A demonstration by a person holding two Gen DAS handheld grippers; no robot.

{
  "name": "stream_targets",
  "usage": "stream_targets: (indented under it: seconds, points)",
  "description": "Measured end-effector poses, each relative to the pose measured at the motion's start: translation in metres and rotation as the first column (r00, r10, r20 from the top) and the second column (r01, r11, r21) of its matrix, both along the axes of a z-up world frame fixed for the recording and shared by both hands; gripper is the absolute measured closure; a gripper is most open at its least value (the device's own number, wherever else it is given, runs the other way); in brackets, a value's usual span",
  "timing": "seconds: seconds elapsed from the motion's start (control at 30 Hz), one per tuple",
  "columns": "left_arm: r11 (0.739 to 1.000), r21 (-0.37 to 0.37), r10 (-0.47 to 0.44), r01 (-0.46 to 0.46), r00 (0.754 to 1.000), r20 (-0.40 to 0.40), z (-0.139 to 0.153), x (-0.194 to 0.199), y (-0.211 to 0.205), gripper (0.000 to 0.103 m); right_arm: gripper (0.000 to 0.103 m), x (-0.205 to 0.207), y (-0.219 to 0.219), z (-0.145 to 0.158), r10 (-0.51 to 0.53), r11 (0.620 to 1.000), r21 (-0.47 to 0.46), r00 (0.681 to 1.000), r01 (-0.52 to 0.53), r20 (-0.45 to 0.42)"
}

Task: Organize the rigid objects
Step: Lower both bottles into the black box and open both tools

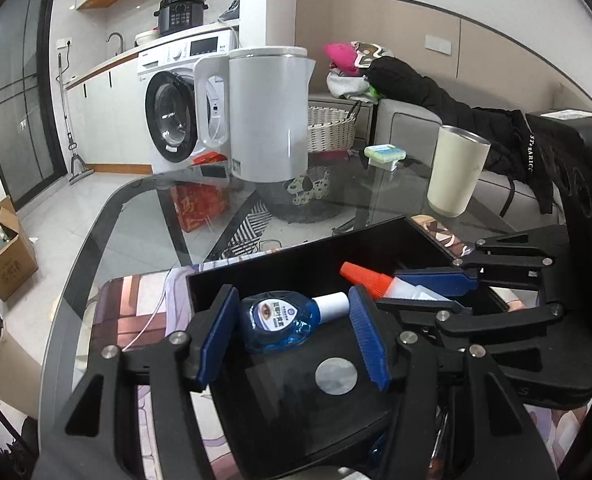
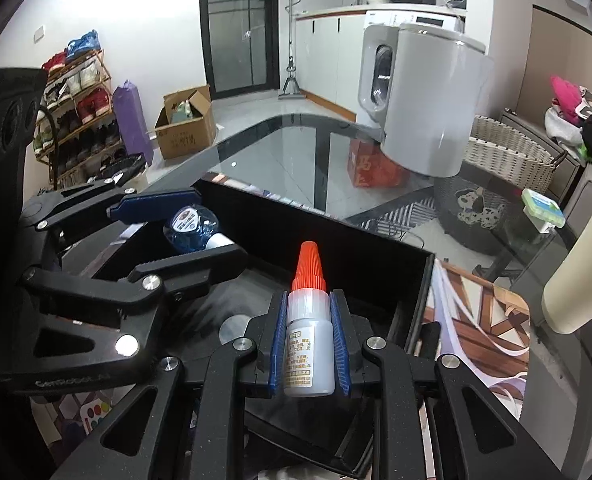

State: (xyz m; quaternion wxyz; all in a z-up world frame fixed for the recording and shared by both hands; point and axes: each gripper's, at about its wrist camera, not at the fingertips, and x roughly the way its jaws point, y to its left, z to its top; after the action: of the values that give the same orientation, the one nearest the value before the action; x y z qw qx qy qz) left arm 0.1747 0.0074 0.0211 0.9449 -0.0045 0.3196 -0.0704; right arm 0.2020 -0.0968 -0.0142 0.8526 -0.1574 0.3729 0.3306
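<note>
Left wrist view. The left tool [image 1: 294, 334] stands spread over the black tray [image 1: 256, 276], its 2 blue pads on either side of 1 blue bottle [image 1: 280, 322] with a white cap. A gap shows between each pad and the bottle, so the bottle appears to rest in the tray, not pinched. To the right, the right tool [image 1: 424, 288] is pinched on 1 glue bottle [image 1: 370, 278] with an orange cap, held above the tray's far right part. The tray sits on a printed mat [image 1: 136, 312] on the glass table [image 1: 144, 208]. Farther back on the table stand 1 white kettle [image 1: 268, 116], 1 cream tumbler [image 1: 456, 172] and 1 small green-topped box [image 1: 384, 154].

Right wrist view. The right tool [image 2: 309, 344] grips the glue bottle [image 2: 308, 344] by its body between both pads, orange tip pointing forward over the black tray [image 2: 376, 248]. At left, the left tool [image 2: 192, 224] brackets the blue bottle [image 2: 194, 228] near the tray's far left corner; whether it touches cannot be told here. The kettle [image 2: 428, 100], tumbler [image 2: 576, 280] and green-topped box [image 2: 542, 208] are well apart from the tray.

Progress, as a judgement: 1 of 2 bottles seems placed in the tray; the glue bottle is not yet set down. Whether the 3 table items also belong to the task cannot be told.
</note>
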Motion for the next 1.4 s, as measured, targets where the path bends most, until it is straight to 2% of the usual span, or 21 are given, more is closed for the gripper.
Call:
stream_targets:
  seconds: [0.13, 0.27, 0.67, 0.77, 0.87, 0.9, 0.97, 1.0, 1.1, 1.17, 1.2, 1.3, 1.4]
  points:
    - [1.000, 0.017, 0.007, -0.007, 1.000, -0.005, -0.002, -0.001, 0.000, 0.047, 0.082, 0.005, 0.002, 0.000, -0.033, 0.999, -0.021, 0.998, 0.032, -0.044]
    - [1.000, 0.005, 0.008, -0.008, 1.000, -0.003, -0.002, -0.001, 0.002, 0.047, 0.082, 0.006, 0.004, -0.001, -0.059, 0.998, -0.027, 0.997, 0.057, -0.050]
    - [1.000, 0.025, -0.016, 0.016, 1.000, 0.004, -0.004, -0.006, -0.003, 0.047, 0.080, -0.007, -0.005, -0.001, -0.019, 1.000, 0.021, 1.000, 0.019, 0.023]
    - [1.000, 0.003, -0.024, 0.024, 1.000, 0.008, -0.001, -0.010, 0.001, 0.046, 0.068, -0.014, -0.007, 0.003, -0.026, 1.000, -0.003, 0.997, 0.026, 0.071]
    - [1.000, 0.000, -0.016, 0.016, 1.000, 0.024, 0.002, -0.015, 0.002, 0.043, 0.043, -0.023, -0.017, 0.010, -0.040, 0.999, 0.016, 0.994, 0.038, 0.105]
    - [1.000, 0.002, -0.013, 0.012, 0.999, 0.031, 0.003, -0.017, 0.002, 0.041, 0.027, -0.025, -0.020, 0.013, -0.028, 0.999, 0.038, 0.994, 0.024, 0.104]
    - [1.000, -0.001, -0.008, 0.008, 0.999, 0.037, 0.005, -0.021, 0.002, 0.035, 0.012, -0.033, -0.023, 0.019, -0.023, 0.998, 0.055, 0.991, 0.016, 0.135]
    - [1.000, -0.007, -0.007, 0.007, 0.999, 0.040, 0.005, -0.022, 0.002, 0.034, 0.011, -0.037, -0.024, 0.021, -0.031, 0.998, 0.051, 0.987, 0.023, 0.156]
    - [1.000, -0.017, -0.002, 0.003, 0.999, 0.053, 0.009, -0.028, 0.001, 0.019, 0.008, -0.044, -0.030, 0.026, -0.030, 0.998, 0.060, 0.986, 0.020, 0.164]
    - [1.000, -0.023, 0.003, -0.002, 0.998, 0.069, 0.012, -0.034, 0.001, 0.004, 0.003, -0.049, -0.038, 0.030, -0.047, 0.996, 0.078, 0.985, 0.034, 0.169]
    - [1.000, -0.030, 0.006, -0.004, 0.997, 0.076, 0.014, -0.037, 0.002, 0.001, 0.002, -0.052, -0.043, 0.033, -0.050, 0.995, 0.090, 0.984, 0.036, 0.170]
    - [0.999, -0.048, 0.014, -0.009, 0.996, 0.088, 0.020, -0.048, 0.004, 0.000, 0.001, -0.061, -0.061, 0.042, -0.064, 0.990, 0.138, 0.985, 0.042, 0.161]
    - [0.999, -0.045, 0.017, -0.014, 0.996, 0.083, 0.022, -0.058, 0.006, 0.000, 0.001, -0.067, -0.073, 0.045, -0.077, 0.988, 0.143, 0.986, 0.055, 0.149]
